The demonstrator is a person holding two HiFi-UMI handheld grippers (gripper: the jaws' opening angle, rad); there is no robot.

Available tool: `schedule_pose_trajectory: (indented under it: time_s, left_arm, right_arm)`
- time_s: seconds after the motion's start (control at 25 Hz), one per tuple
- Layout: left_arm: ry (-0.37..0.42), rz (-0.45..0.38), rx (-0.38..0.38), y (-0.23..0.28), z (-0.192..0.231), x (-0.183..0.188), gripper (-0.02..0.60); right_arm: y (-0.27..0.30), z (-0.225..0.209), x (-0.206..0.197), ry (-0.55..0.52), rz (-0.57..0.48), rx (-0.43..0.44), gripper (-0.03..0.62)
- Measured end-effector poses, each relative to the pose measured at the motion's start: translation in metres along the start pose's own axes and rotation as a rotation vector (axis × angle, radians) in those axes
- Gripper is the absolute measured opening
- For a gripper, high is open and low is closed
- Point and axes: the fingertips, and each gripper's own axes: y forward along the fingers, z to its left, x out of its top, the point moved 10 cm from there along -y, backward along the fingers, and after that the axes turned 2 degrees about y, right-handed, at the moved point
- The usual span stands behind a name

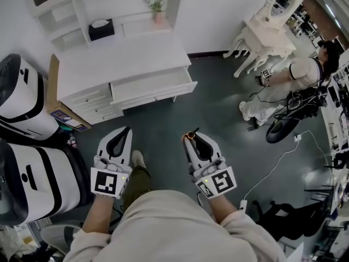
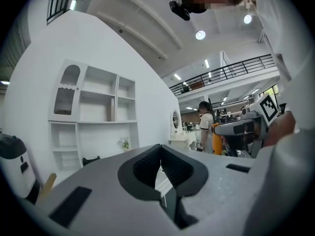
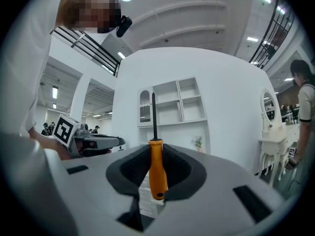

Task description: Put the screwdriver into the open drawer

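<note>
Clamped on the orange handle of the screwdriver, right gripper, pads pressing it from both sides. Carries it upright, long axis crosswise to the line the jaws point along, thin dark shaft up at 12 o'clock, butt of the handle hanging just under the jaws. Looks slim, hard and smooth, with a shaft rather longer than the handle (tip too small to tell the type). From the head view shows almost end-on: an orange ring and a dark sliver at the jaw tips.

Beside it, at 9 o'clock in the head view, left gripper, jaws together, nothing between them.

Farther out, across a stretch of dark floor, open drawer of the white desk, pulled out toward the person. Lies at about 11 o'clock from the right gripper and 1 o'clock from the left, well apart from both. Sits somewhat nearer the left, though that counts for little with the tool in the right.

Probably calls for a carry forward and leftward over the drawer front, then a tilt to lay the upright shaft along the drawer's length before release. Could snag the front panel if brought in low.
</note>
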Motion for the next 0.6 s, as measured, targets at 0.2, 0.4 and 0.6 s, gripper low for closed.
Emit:
schedule_pose_trajectory:
  time_s: [0.2, 0.4, 0.6]
  left_arm:
    - [-0.005, 0.0, -0.021, 0.039, 0.052, 0.0, 0.005]
    - [-0.018, 0.011, -0.039, 0.07, 0.097, -0.001, 0.005]
    - [-0.017, 0.026, -0.043, 0.092, 0.13, -0.008, 0.005]
  right_arm:
    - [0.061, -0.015, 0.008, -0.001, 0.009, -0.025, 0.077]
    - [0.116, -0.029, 0.013, -0.007, 0.009, -0.047, 0.077]
    - [0.155, -0.044, 0.01, 0.006, 0.008, -0.071, 0.077]
